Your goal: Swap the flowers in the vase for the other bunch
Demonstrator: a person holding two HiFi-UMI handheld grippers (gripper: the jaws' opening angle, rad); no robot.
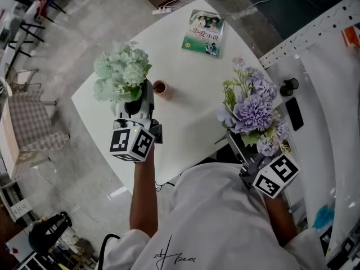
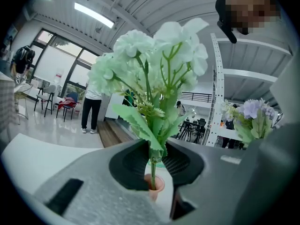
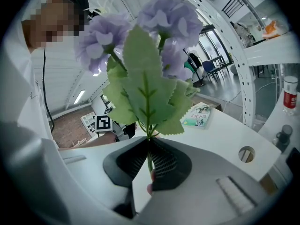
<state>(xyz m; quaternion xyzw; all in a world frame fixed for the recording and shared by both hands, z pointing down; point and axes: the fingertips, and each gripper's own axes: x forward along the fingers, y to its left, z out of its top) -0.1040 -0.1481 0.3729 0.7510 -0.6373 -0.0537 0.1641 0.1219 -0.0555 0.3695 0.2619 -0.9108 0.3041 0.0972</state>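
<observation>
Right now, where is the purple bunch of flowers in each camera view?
Head view: purple bunch right of centre, at mid-height.
Left gripper view: purple bunch small, at the far right edge.
Right gripper view: purple bunch fills the centre and top, rising from the jaws.
Shared landmark: the white table.

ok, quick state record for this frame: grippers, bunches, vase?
left gripper: shut on stem of green bunch
right gripper: shut on stem of purple bunch
vase: upright on table, at green stem's lower end; whether the stem is inside, can't tell
book: flat, far side of table
</observation>
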